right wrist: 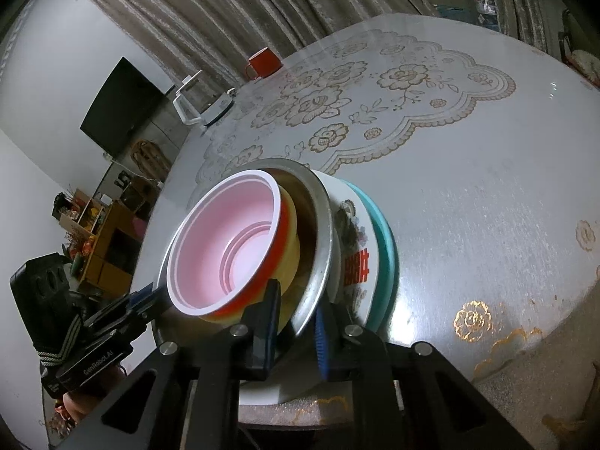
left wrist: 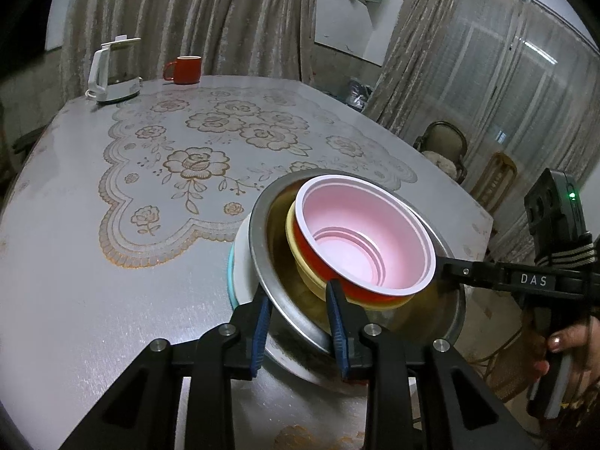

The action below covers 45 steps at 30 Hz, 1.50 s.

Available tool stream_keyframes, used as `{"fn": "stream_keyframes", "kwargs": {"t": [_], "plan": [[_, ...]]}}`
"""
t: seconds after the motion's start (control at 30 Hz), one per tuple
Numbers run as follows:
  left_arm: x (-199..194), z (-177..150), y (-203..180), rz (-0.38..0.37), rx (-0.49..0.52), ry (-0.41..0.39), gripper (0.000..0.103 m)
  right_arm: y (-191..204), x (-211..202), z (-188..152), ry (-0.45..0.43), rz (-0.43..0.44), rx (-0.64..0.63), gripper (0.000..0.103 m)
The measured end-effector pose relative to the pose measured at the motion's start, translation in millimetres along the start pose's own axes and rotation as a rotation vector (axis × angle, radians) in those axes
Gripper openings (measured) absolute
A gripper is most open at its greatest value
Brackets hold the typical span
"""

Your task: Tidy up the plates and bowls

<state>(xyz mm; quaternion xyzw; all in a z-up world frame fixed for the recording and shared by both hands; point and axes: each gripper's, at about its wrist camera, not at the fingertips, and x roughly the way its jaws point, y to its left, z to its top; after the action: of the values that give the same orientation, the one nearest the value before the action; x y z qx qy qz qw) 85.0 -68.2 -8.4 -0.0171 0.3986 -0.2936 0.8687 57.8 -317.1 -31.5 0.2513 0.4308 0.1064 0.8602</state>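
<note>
left wrist: close, angled down, from left | right wrist: from right | shared: bowl stack (left wrist: 360, 247)

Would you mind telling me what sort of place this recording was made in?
Most likely a home dining or living room: a large table under a floral cloth, heavy curtains, a kettle beside a red mug, and a wall-mounted television.

"DAS" stands in white on the right gripper (left wrist: 438, 262), beside the pink bowl (left wrist: 365, 232); "GenRobot.AI" on the left gripper (right wrist: 150, 298); red characters, unreadable, mark the white plate (right wrist: 356, 262).
</note>
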Motion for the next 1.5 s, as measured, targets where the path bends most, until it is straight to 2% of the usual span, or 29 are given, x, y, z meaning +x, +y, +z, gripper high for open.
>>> {"fn": "stream_keyframes", "kwargs": {"t": [0.13,0.23,0.37,0.4,0.43,0.5,0.57,0.63,0.7,0.8,0.9,0.93,0.97,1.03,1.17,1.37,1.5], "plan": [[-3,-1,-2,0.015,0.013,-0.005,0.032,2,1,-1,0.002,-0.008,0.006,0.019],[-6,-1,-2,0.020,0.026,-0.007,0.032,9,2,-4,-0.010,-0.045,-0.025,0.019],[-10,0,0,0.023,0.029,-0.003,0.032,9,1,-8,-0.027,-0.051,0.018,0.020],[-13,0,0,0.026,0.031,-0.003,0.036,9,0,-9,-0.030,-0.053,0.025,0.020],[-16,0,1,0.034,0.035,-0.010,0.041,10,0,-9,-0.032,-0.059,0.027,0.025],[-21,-1,2,0.058,0.035,-0.027,0.063,14,-4,-11,-0.059,-0.084,0.015,0.033],[-27,-2,5,0.067,0.028,-0.054,0.064,21,-14,-16,-0.124,-0.139,-0.013,0.036],[-32,-5,6,0.096,0.028,-0.062,0.071,25,-21,-19,-0.156,-0.180,-0.031,0.037],[-37,-9,5,0.110,0.021,-0.073,0.083,28,-25,-22,-0.174,-0.216,-0.047,0.038],[-45,-17,1,0.142,0.005,-0.088,0.094,35,-38,-32,-0.233,-0.276,-0.094,0.040],[-54,-29,-7,0.168,-0.013,-0.105,0.103,45,-51,-44,-0.280,-0.294,-0.137,0.056],[-58,-33,-10,0.177,-0.021,-0.108,0.103,52,-56,-52,-0.300,-0.309,-0.166,0.065],[-59,-37,-13,0.183,-0.032,-0.105,0.103,56,-58,-57,-0.310,-0.320,-0.186,0.069],[-62,-43,-18,0.187,-0.048,-0.086,0.103,67,-61,-67,-0.323,-0.348,-0.236,0.073],[-68,-52,-24,0.215,-0.060,-0.060,0.103,82,-64,-85,-0.341,-0.383,-0.284,0.076],[-86,-61,-28,0.349,-0.063,-0.127,0.103,90,-77,-97,-0.405,-0.424,-0.291,0.079],[-89,-63,-34,0.415,-0.030,-0.150,0.103,89,-78,-99,-0.403,-0.420,-0.273,0.079]]}}
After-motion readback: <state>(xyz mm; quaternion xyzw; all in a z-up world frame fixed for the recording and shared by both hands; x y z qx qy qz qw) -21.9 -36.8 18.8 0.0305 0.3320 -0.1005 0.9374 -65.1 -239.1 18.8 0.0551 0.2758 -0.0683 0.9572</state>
